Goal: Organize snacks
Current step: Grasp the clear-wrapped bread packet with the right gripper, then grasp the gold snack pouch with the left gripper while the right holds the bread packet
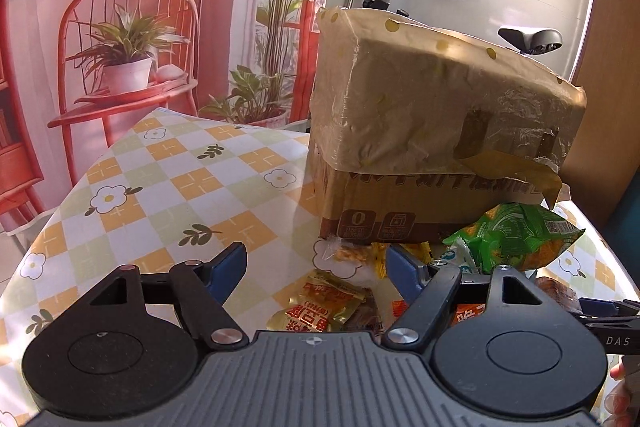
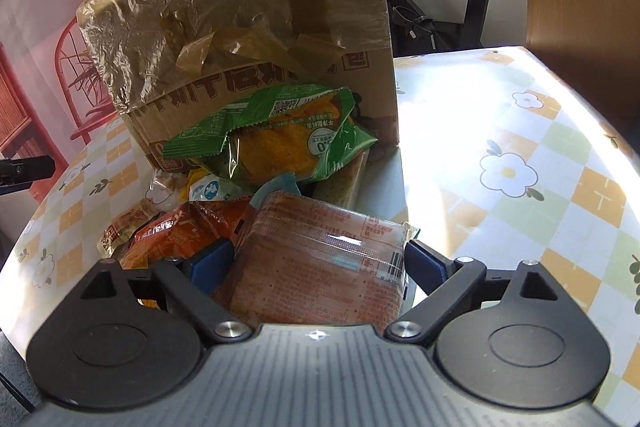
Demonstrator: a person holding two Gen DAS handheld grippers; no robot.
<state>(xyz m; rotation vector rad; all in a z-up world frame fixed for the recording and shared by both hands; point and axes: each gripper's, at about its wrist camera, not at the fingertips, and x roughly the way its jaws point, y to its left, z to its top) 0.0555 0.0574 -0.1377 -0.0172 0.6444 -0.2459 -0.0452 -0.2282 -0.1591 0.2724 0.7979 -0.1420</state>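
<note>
Right gripper (image 2: 318, 261): fingers spread around the pink-wrapped snack pack (image 2: 320, 267), atop the snack heap beside the cardboard box (image 2: 256, 27) on the bench (image 2: 520, 147); slippage on glossy film is judged likely. Left gripper (image 1: 316, 263): fingers spread, empty, over loose sachets; the leaning green bag (image 2: 276, 135) could be toppled if the pack is lifted.

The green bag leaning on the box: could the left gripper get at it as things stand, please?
Probably yes. The green bag lies on top of the pile, uncovered, just ahead and right of the open left gripper. The box close behind leaves little room beyond it.
</note>
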